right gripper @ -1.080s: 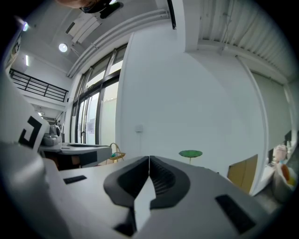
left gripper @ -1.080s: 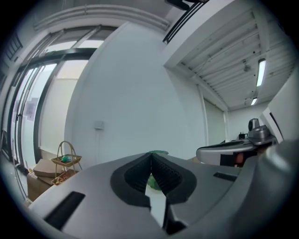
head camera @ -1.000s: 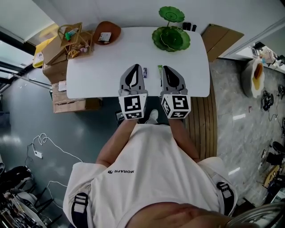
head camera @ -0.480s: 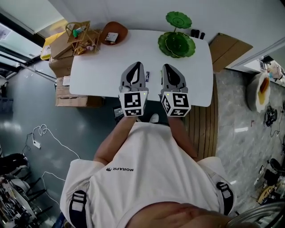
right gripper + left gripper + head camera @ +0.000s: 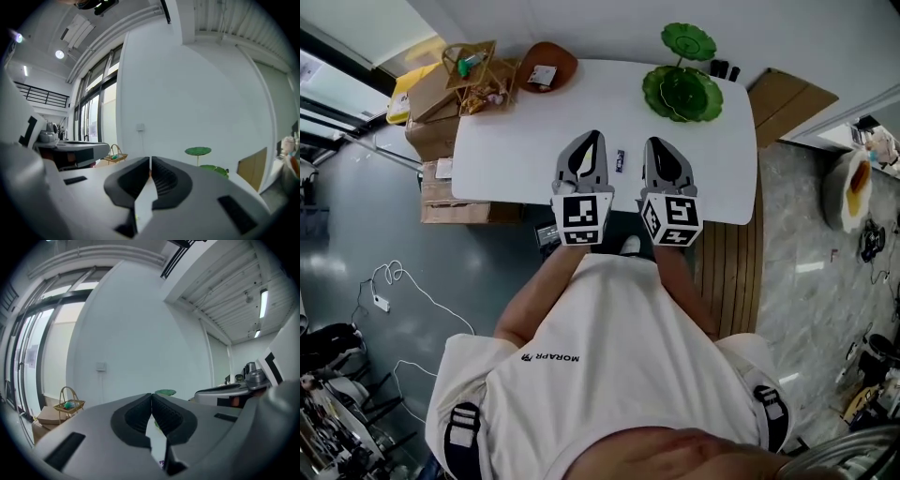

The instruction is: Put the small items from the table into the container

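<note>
Packet (image 5: 621,160) is lying on the table (image 5: 506,150) in the gap between the two tools, just right of the left gripper (image 5: 592,141) and just left of the right gripper (image 5: 651,142). Both grippers are hovering roughly level over the near edge, jaws pressed together with nothing between them. Ahead and to the left of the left gripper, a brown bowl (image 5: 562,58) is holding a white item (image 5: 542,75), so it is probably serving as the container. The green dish (image 5: 682,92) ahead of the right gripper is another candidate.

The step in hand is looking like the reach for the packet. Doing it well is calling for spreading one gripper's jaws before descending and tipping them toward the tabletop. They should be straddling the packet's narrow sides and closing only once the pads are flanking it. Shut tips are likely to nudge so flat a thing away.
</note>
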Motion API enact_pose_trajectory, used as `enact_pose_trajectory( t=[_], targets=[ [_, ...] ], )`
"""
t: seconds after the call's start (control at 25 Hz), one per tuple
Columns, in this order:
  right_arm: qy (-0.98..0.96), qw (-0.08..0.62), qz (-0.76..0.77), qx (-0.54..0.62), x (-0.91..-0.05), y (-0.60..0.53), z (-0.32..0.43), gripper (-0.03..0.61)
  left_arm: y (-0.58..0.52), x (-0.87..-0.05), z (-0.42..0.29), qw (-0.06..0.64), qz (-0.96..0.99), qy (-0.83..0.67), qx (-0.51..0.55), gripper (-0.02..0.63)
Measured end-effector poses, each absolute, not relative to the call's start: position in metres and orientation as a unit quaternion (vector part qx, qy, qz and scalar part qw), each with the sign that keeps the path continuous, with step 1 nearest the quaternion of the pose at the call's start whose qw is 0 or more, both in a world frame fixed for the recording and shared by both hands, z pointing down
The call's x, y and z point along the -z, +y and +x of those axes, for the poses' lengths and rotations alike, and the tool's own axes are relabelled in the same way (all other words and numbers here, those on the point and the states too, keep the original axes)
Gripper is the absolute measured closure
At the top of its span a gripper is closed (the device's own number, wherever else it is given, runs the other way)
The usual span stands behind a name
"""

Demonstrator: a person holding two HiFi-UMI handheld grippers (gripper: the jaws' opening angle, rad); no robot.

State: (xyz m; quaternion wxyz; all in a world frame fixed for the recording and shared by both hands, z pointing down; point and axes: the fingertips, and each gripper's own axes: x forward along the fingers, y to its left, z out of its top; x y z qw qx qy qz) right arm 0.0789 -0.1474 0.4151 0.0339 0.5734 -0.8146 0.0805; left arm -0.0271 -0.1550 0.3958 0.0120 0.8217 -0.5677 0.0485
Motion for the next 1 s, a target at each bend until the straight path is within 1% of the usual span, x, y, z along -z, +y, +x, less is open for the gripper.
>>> enact_pose_trajectory(
  t=[0.52, 0.64, 0.76, 0.88, 1.0],
  targets=[
    [-0.799, 0.081, 0.586, -0.108, -0.459, -0.166, 0.079, 0.563, -0.166, -0.412, -0.028, 0.022, 0.837, -0.545, -0.046, 0.609],
    [-0.795, 0.099, 0.586, -0.122, -0.476, -0.167, 0.082, 0.521, -0.167, -0.415, -0.028, 0.023, 0.838, -0.542, -0.049, 0.609],
    [-0.790, 0.106, 0.588, -0.134, -0.489, -0.168, 0.087, 0.514, -0.167, -0.420, -0.027, 0.026, 0.839, -0.540, -0.053, 0.609],
    [-0.787, 0.119, 0.588, -0.144, -0.501, -0.171, 0.091, 0.475, -0.168, -0.425, -0.027, 0.028, 0.840, -0.539, -0.057, 0.609],
    [-0.781, 0.137, 0.589, -0.158, -0.518, -0.171, 0.098, 0.465, -0.167, -0.430, -0.027, 0.032, 0.840, -0.538, -0.061, 0.609]
  ],
)
